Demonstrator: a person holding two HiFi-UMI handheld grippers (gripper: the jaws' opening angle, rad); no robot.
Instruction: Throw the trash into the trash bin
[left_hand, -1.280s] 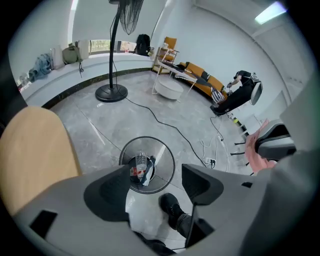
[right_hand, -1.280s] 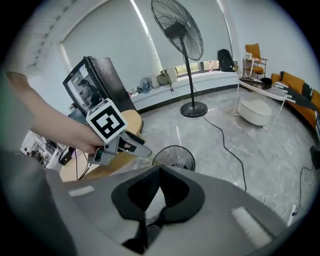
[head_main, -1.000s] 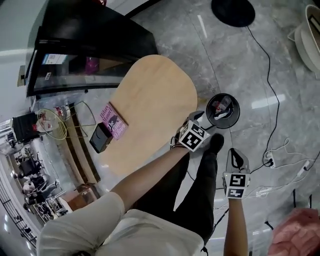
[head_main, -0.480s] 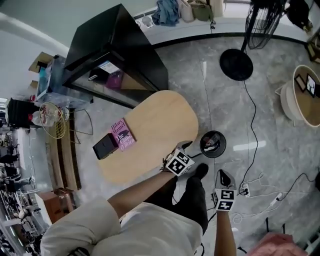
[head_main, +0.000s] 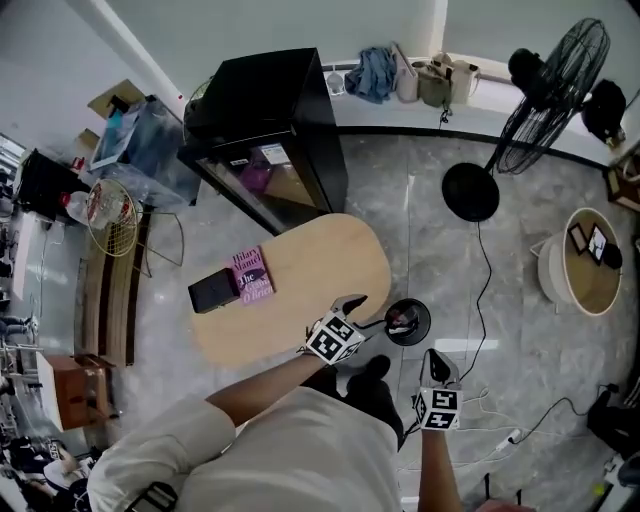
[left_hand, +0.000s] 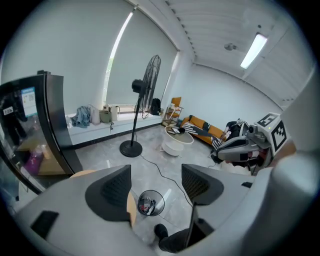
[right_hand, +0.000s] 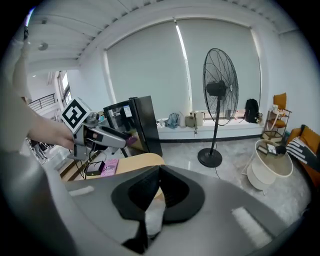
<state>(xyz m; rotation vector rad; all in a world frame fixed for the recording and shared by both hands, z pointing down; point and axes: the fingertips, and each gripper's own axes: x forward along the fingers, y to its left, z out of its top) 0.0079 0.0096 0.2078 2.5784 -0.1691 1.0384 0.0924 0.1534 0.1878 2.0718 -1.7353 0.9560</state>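
Fingers (left_hand: 107, 192) of our left gripper (left_hand: 154, 184) stand well apart with nothing between them. Through the gap we see the trash bin (left_hand: 151, 203) on the floor below, so we judge this gripper is held aimed down over it. Our right gripper (right_hand: 159, 172) has its fingers (right_hand: 132, 195) closed, tips meeting. A pale patch shows lower in the slit, and we cannot tell whether it is a pinched scrap or the floor behind. In the head view the bin stands just beside the rounded end of the desk (head_main: 300, 270), with red and white trash (head_main: 402, 322) already inside, so we judge the throw done or nearly so. What that trash is, we cannot make out.
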